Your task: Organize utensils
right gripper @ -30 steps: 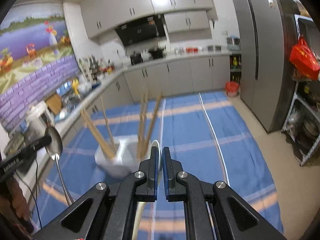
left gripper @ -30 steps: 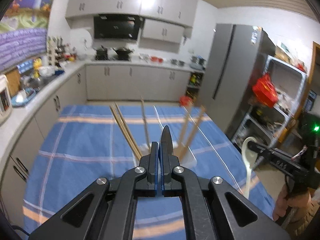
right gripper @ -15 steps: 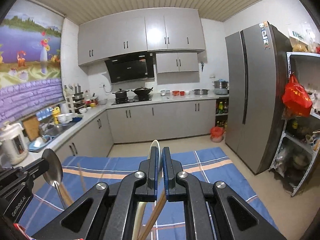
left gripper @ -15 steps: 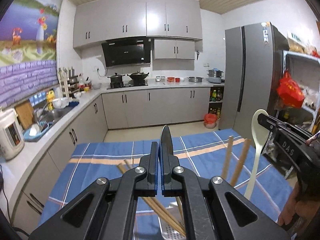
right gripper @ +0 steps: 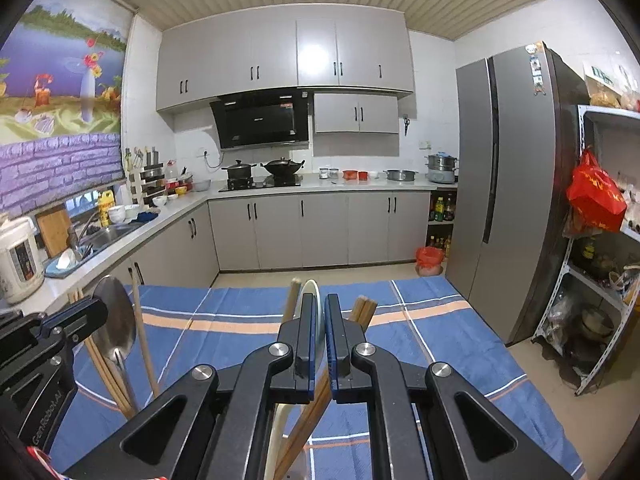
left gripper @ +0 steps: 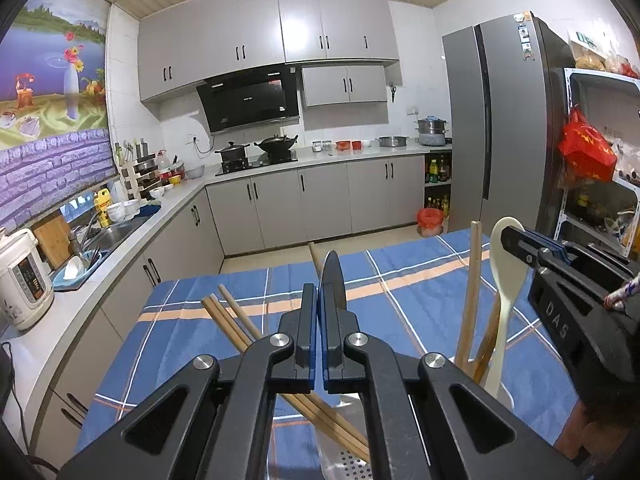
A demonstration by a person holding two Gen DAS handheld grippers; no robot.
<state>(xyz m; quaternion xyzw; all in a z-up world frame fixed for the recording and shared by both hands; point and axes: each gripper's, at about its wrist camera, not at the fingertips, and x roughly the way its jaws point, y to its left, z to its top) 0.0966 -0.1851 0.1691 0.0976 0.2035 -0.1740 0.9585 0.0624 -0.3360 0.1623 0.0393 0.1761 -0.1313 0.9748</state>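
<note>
My left gripper is shut on a metal spoon, bowl up; it also shows in the right wrist view at the left. My right gripper is shut on a cream plastic spoon, which also shows in the left wrist view at the right. Both spoons stand upright among wooden chopsticks that lean out of a holder just below the grippers; the chopsticks also show in the right wrist view. The holder is mostly hidden.
The blue plaid tablecloth covers the table ahead. A kitchen counter with a sink and rice cooker runs along the left. A grey fridge and a shelf with a red bag stand to the right.
Both cameras have tilted up from looking down at the holder to level with the kitchen. The grippers have lowered, and the spoons now stand among the chopsticks. Both grippers stay shut.
</note>
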